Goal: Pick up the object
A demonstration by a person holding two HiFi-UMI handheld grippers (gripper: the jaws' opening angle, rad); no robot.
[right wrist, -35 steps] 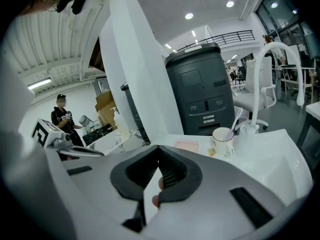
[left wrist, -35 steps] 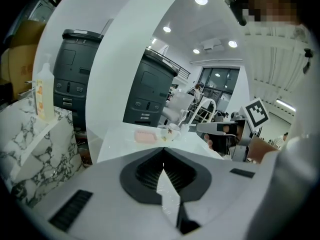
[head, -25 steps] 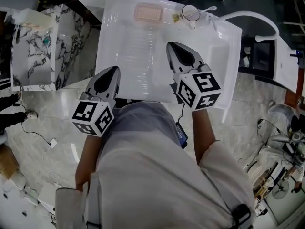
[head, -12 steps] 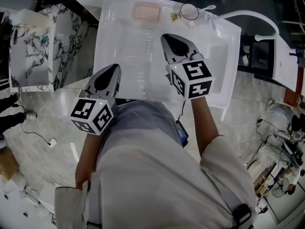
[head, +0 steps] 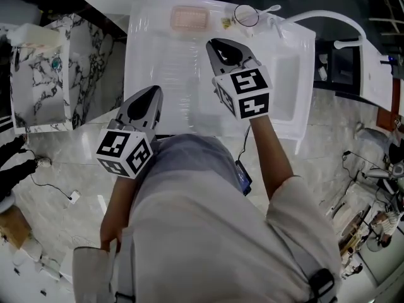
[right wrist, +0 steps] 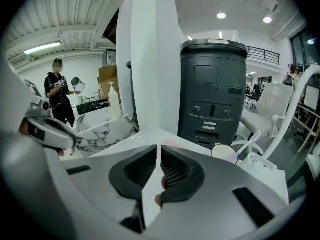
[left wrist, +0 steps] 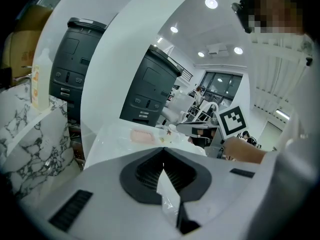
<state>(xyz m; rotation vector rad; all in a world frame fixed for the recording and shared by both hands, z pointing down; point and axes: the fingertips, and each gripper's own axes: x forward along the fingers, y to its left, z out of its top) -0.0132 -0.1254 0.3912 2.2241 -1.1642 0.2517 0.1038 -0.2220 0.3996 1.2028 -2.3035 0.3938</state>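
Bench: a glossy white bench is being worked over, with its things kept along the far edge.
Object: a pink, ribbed rectangular tray is lying flat at the far edge, untouched; it is being taken, by judgement only, as the thing to lift.
Cup: a clear glass cup is standing near the tray on that edge.
Right gripper: it is being held over the bench's middle, tipped toward the tray but well apart from it. Its fingers have just been opening to a narrow slit, with nothing between them, probably in readiness.
Left gripper: it is being parked at the near edge with its fingers pressed together and empty, likely to stay clear.
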